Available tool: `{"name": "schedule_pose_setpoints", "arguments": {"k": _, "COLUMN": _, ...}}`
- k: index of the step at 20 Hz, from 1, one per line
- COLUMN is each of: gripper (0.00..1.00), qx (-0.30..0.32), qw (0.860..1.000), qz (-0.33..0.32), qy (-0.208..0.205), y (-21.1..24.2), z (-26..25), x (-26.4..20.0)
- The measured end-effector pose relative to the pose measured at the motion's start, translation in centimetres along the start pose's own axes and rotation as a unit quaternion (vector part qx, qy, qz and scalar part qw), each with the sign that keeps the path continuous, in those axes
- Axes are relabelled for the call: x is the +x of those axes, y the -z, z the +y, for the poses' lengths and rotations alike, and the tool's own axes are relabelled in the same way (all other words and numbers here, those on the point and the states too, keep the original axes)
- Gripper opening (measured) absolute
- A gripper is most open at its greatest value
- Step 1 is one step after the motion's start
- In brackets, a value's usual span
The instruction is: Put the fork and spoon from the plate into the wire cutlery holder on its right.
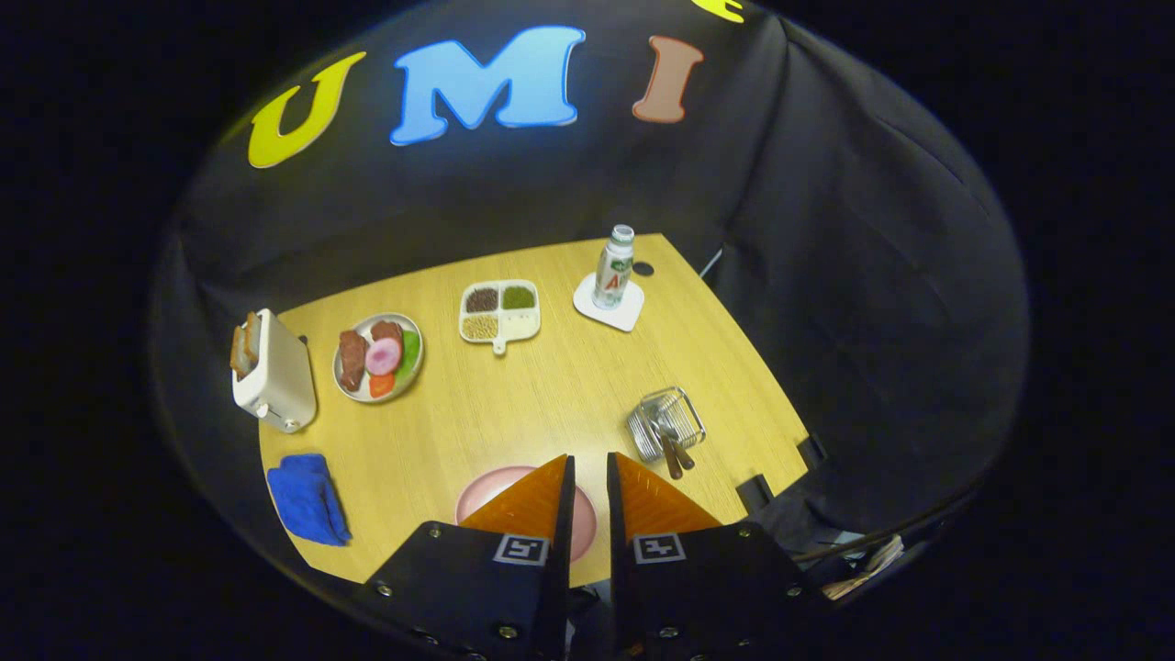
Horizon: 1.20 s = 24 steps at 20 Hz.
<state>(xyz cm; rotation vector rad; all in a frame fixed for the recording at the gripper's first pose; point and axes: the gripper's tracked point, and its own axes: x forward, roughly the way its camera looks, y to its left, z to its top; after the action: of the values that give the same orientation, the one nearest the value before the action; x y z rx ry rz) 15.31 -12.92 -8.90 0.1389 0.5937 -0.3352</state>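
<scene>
My gripper hangs high above the near edge of the tabletop, its two fingers drawn close together with only a narrow slit between them and nothing clamped in it. Directly beneath the fingers, at the near edge, lies the pink plate; the fingers cover most of it, and the part I can see looks bare. To the right of the plate, toward the near right corner, stands the wire cutlery holder, with two brown handles poking out of it toward me, side by side; I take these for the fork and spoon, though I cannot tell which is which from up here. At the far right corner a white bottle stands upright on a white coaster, with a small dark round spot on the wood just beside it. Along the far edge, about the middle, sits a white divided tray with four compartments holding dark, green and pale grains. Left of it is a round plate of food: brown pieces, a pink slice, something green and something orange. At the left edge a white toaster stands with bread in its slots. A folded blue cloth lies at the near left corner.
</scene>
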Motion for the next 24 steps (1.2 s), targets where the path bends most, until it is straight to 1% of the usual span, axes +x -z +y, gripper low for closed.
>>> {"name": "schedule_pose_setpoints", "arguments": {"k": 3, "gripper": 0.19, "qx": -0.01, "qw": 0.995, "qz": -0.094, "qy": -0.015, "y": -1.2, "z": 1.7, "x": -1.7}}
{"name": "schedule_pose_setpoints", "arguments": {"k": 6, "gripper": 0.19, "qx": -0.034, "qw": 0.987, "qz": -0.158, "qy": -0.024, "y": -1.1, "z": 3.3, "x": -3.2}}
{"name": "schedule_pose_setpoints", "arguments": {"k": 8, "gripper": 0.19, "qx": -0.036, "qw": 0.981, "qz": -0.188, "qy": -0.035, "y": -0.7, "z": 4.5, "x": -4.0}}
{"name": "schedule_pose_setpoints", "arguments": {"k": 13, "gripper": 0.19, "qx": -0.02, "qw": 0.974, "qz": -0.216, "qy": -0.056, "y": 1.2, "z": 5.4, "x": -4.4}}
{"name": "schedule_pose_setpoints", "arguments": {"k": 17, "gripper": 0.19, "qx": -0.01, "qw": 0.971, "qz": -0.232, "qy": -0.052, "y": 2.4, "z": 4.7, "x": -5.3}}
{"name": "schedule_pose_setpoints", "arguments": {"k": 24, "gripper": 0.19, "qx": -0.024, "qw": 0.97, "qz": -0.24, "qy": -0.043, "y": 3.3, "z": 4.2, "x": -6.1}}
